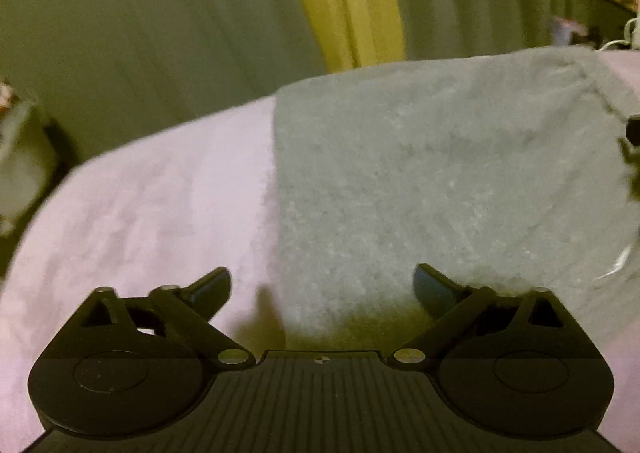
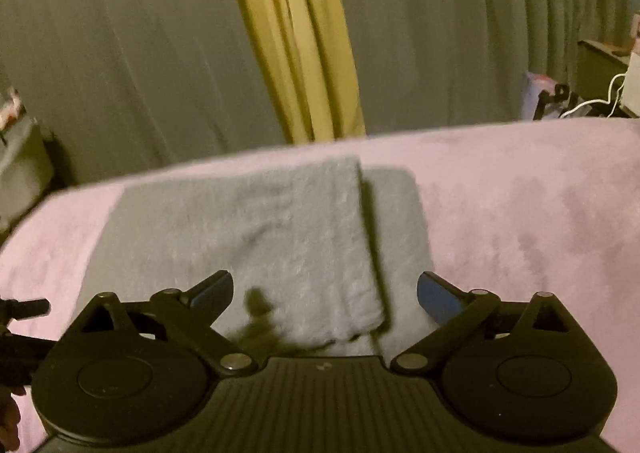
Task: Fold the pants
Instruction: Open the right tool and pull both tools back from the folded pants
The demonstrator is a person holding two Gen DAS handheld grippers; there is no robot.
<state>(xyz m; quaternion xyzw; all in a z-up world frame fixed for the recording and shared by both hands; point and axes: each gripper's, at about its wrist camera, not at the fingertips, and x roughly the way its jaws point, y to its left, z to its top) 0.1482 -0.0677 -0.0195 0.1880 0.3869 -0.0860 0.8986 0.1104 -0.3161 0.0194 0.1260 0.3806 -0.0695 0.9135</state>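
Both black two-finger grippers, left (image 1: 322, 287) and right (image 2: 325, 289), hover wide open over soft, light grey fleece pants (image 2: 256, 237), probably folded already; grip the near edge.

- A home bedroom; a soft pink plush bedspread (image 2: 520, 213) covers the bed;
- pleated grey-green curtains (image 2: 120, 53) and a yellow drape (image 2: 292, 45) hang behind

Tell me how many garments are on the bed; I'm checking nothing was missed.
1: the grey pants, folded on the pink blanket, ahead of both open grippers. Anything beyond the frame edges can't be ruled out.
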